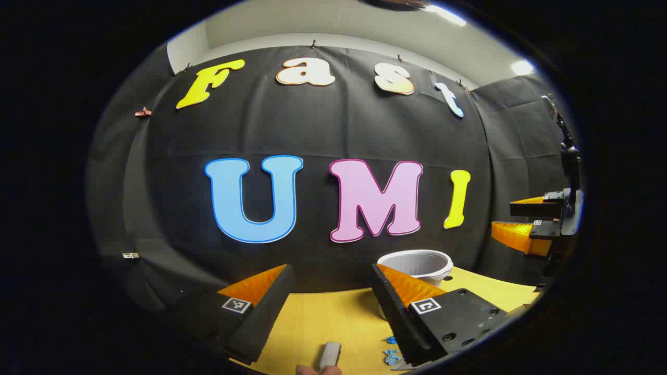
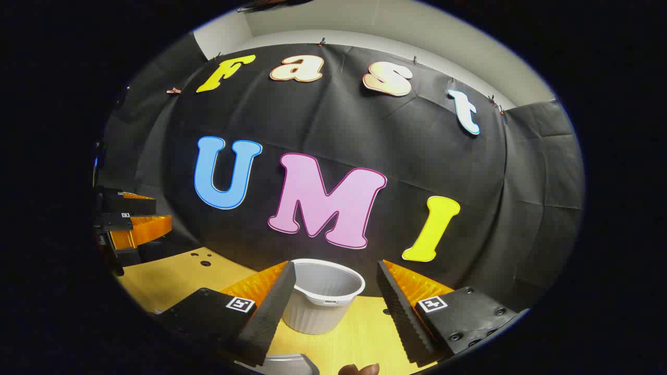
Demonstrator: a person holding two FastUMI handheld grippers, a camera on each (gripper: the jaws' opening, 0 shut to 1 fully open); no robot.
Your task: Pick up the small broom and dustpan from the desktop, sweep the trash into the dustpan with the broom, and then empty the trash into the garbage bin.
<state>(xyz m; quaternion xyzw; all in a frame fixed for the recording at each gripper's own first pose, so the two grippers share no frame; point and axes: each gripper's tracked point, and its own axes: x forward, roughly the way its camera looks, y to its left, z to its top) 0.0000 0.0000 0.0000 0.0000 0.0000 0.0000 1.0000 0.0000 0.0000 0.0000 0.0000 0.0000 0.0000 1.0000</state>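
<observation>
At the bottom centre of the left gripper view: one small pale grey handle [image 1: 329, 355], probably broom or dustpan, long axis upright in frame, below the left gripper [image 1: 329, 298], jaws apart, empty. Blue crumpled trash scraps [image 1: 391, 356] just right. White ribbed plastic garbage bin [image 2: 324, 294] between the right gripper [image 2: 333, 299] fingers, open, empty. Yellow desktop [image 2: 172, 278] offers room at left.

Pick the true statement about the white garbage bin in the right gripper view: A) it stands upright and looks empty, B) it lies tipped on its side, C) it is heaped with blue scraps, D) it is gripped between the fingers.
A: the garbage bin stands upright on the yellow desktop, its visible inside bare, beyond the open right gripper.
</observation>
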